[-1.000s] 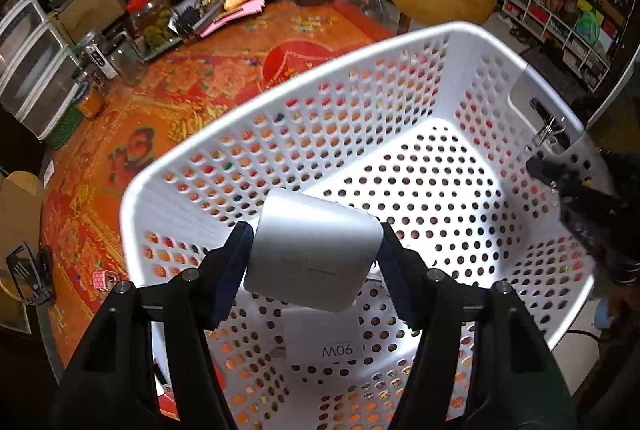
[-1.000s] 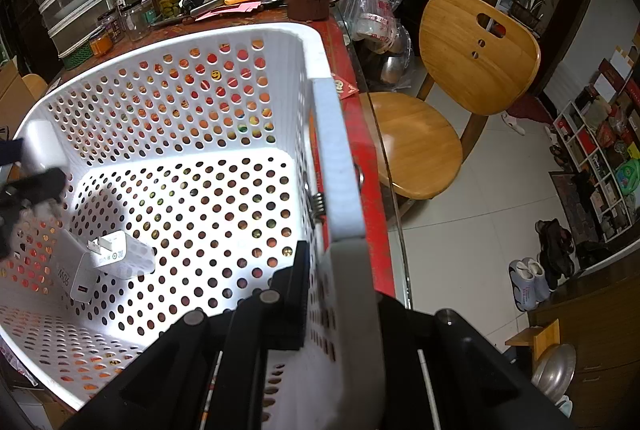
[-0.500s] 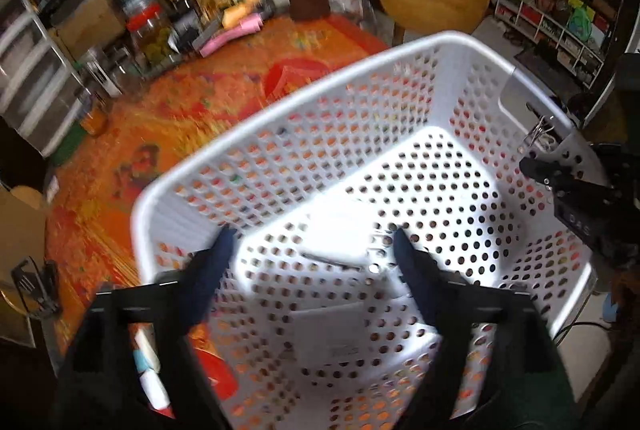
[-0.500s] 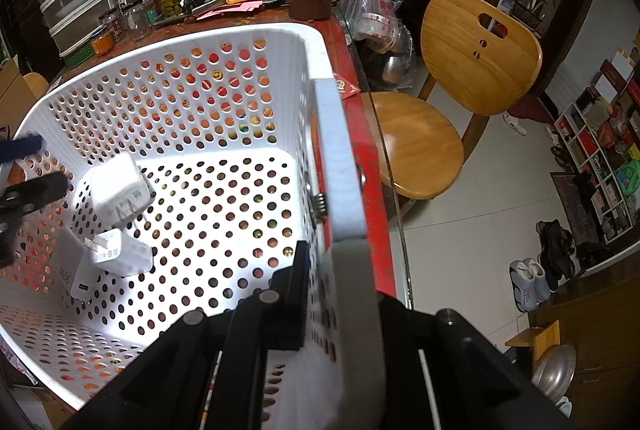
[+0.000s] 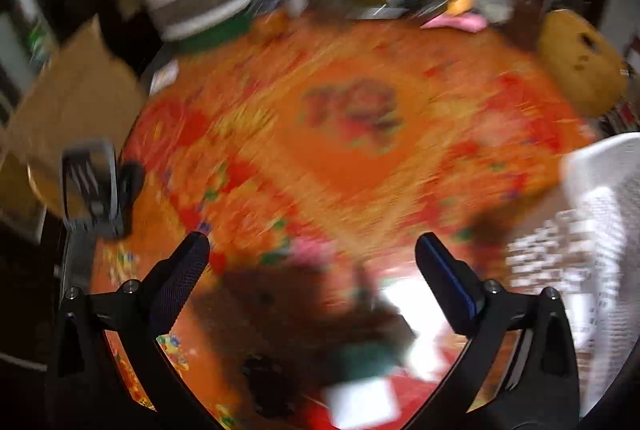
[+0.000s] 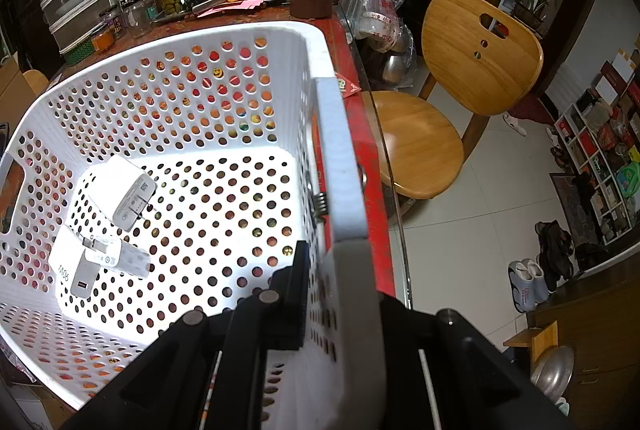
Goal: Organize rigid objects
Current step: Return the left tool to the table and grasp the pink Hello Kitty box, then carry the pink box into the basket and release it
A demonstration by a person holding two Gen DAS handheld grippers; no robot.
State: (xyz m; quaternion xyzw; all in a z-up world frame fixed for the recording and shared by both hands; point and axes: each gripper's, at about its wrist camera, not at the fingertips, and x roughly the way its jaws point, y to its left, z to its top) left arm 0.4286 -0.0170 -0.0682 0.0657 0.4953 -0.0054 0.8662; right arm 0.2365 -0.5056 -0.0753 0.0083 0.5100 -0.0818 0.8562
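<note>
Your right gripper (image 6: 320,290) is clamped narrow on the near wall of the white basket (image 6: 224,42); its fingers (image 6: 298,294) pinch the rim, one inside and one outside. The basket sits on the counter (image 6: 352,42) at its red edge, beside a wooden chair (image 6: 476,70); inside it lie two white chargers, the upper charger (image 6: 120,192) tilted against the left wall and the lower charger (image 6: 100,262) on the perforated floor just below it, the two close together. Your left gripper (image 5: 312,258) hangs over the orange patterned cloth (image 5: 340,118) of the counter; its fingers (image 5: 180,278) stand wide and are opening further, with nothing between them. The basket shows at the right edge of that view; the picture is badly smeared, so the dark and white shapes below the fingers are perhaps loose items, though you cannot tell which.
</note>
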